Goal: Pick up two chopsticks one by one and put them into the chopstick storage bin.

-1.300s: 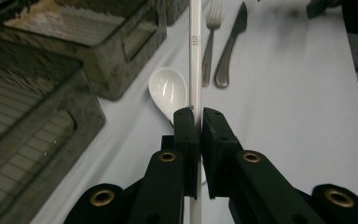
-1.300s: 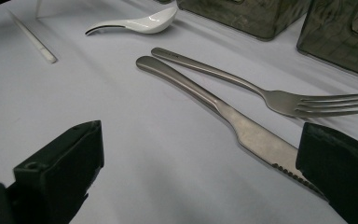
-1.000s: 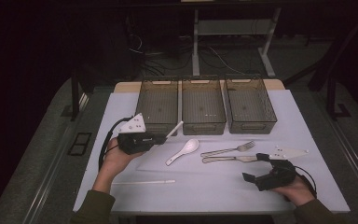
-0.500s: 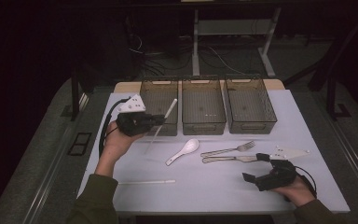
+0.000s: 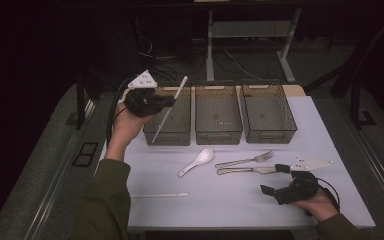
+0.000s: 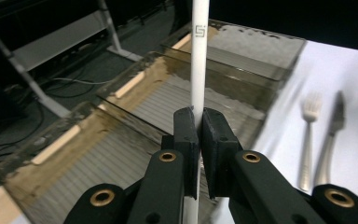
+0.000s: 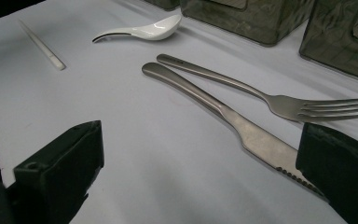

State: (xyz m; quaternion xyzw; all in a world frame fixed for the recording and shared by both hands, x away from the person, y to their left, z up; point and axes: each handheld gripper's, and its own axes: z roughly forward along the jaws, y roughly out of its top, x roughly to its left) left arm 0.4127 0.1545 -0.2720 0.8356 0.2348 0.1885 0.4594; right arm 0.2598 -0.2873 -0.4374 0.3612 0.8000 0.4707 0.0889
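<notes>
- White chopstick (image 5: pixel 170 107), slim, straight and matte, is clamped between the black jaws of the left gripper (image 5: pixel 166 101), tilted over the leftmost bin (image 5: pixel 167 131) at about ten o'clock on the table (image 5: pixel 220 210).
- In the left gripper view the chopstick (image 6: pixel 199 60) runs straight up between the two blocky pads, which press on it from both sides; a small printed mark sits near its top.
- Three smoky, see-through plastic bins with ribbed floors stand side by side along the far edge, at twelve o'clock.
- Right gripper (image 5: pixel 271 179) rests low on the table at about four o'clock, its jaws spread wide apart, nothing between them.
- Between those chunky black jaws in the right gripper view lie a brushed-metal knife (image 7: pixel 223 112) with a serrated edge and a metal fork (image 7: pixel 270 98), side by side, handles close together.
- A glossy white ceramic spoon (image 5: pixel 196 162) lies mid-table, curved handle towards seven o'clock.
- A second white chopstick (image 5: pixel 159 195) lies flat at seven o'clock, well apart from the cutlery.
</notes>
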